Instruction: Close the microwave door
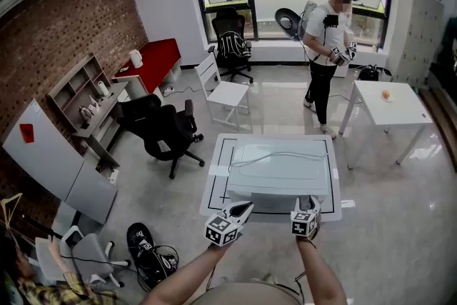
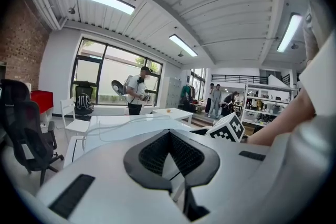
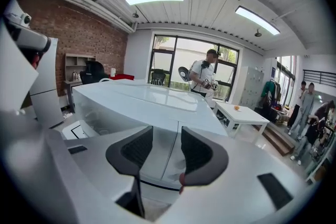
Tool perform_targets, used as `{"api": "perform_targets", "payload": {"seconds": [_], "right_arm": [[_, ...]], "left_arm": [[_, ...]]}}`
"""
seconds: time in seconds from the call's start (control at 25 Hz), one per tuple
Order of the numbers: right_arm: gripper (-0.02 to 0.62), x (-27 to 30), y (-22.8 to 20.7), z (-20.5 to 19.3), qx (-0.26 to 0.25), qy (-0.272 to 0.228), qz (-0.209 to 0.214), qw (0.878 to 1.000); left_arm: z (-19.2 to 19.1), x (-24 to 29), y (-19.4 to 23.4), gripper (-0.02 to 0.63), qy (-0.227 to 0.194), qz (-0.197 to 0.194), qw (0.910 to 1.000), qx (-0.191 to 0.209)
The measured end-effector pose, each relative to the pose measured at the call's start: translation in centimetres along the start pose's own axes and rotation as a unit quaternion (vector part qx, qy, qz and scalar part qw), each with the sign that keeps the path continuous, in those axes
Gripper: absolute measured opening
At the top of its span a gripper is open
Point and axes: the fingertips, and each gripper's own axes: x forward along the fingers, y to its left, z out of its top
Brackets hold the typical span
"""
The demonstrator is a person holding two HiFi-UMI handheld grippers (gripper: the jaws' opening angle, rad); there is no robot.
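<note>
A white microwave (image 1: 278, 168) stands on a white table (image 1: 214, 205) marked with black lines; a thin cable lies across its top. Both grippers hover at its near front edge. My left gripper (image 1: 241, 208) sits by the front left; in the left gripper view its fingertips (image 2: 169, 134) meet, shut on nothing, with the microwave top (image 2: 121, 126) beyond. My right gripper (image 1: 312, 201) is at the front right. Its jaws (image 3: 166, 136) stand open around nothing, close to the microwave's front face (image 3: 157, 165), where a vertical seam shows. Whether the door is ajar I cannot tell.
Two black office chairs (image 1: 168, 128) stand left of the table, a white chair (image 1: 227, 93) behind it. A person (image 1: 327, 46) holding grippers stands at the back by a white table (image 1: 389, 107). Shelves (image 1: 86, 93) line the brick wall. Cables (image 1: 146, 246) lie on the floor.
</note>
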Motion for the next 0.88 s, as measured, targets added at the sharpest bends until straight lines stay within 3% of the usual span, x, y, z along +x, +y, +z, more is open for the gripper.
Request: {"api": "perform_targets", "payload": {"seconds": [0.48, 0.68, 0.88], "right_arm": [[0.167, -6.9, -1.3, 7.4, 0.008, -0.098, 0.112, 0.989], [0.167, -10.7, -2.6, 10.7, 0.007, -0.151, 0.154, 0.976], [0.167, -15.3, -3.9, 14.1, 0.035, -0.208, 0.212, 0.954]], "left_arm": [[4.1, -2.3, -1.1, 0.005, -0.056, 0.026, 0.9981, -0.011], [6.4, -2.9, -2.1, 0.005, -0.081, 0.033, 0.9962, -0.002], [8.5, -3.4, -3.6, 0.005, -0.098, 0.034, 0.9946, 0.006]]}}
